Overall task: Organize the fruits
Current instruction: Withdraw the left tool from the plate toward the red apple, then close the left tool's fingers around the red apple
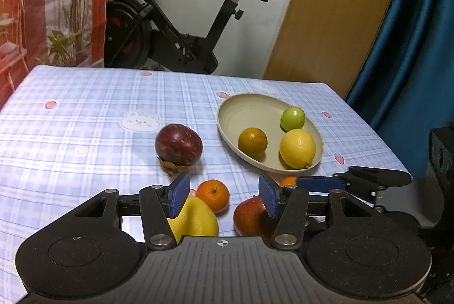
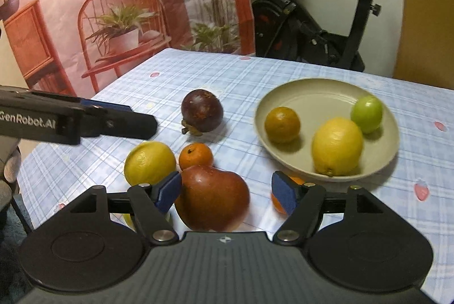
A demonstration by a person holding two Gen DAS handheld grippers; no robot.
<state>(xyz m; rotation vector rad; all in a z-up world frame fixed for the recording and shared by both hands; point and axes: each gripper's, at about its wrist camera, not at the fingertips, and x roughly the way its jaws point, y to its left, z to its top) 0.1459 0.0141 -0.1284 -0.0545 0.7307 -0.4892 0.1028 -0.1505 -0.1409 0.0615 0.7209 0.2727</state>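
The right gripper (image 2: 227, 194) is hanging open, empty, around the red fruit (image 2: 212, 197): smooth, firm, probably slippery; grip its widest middle. Plate (image 2: 283, 94) at two o'clock.

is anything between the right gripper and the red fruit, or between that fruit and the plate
Nothing blocks the right gripper: the red fruit sits between its open jaws. Toward the plate, only a small orange lies near the right finger, low on the cloth.

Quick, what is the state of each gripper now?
Left gripper: open, holding nothing.
Right gripper: open around the red fruit, not gripping it.
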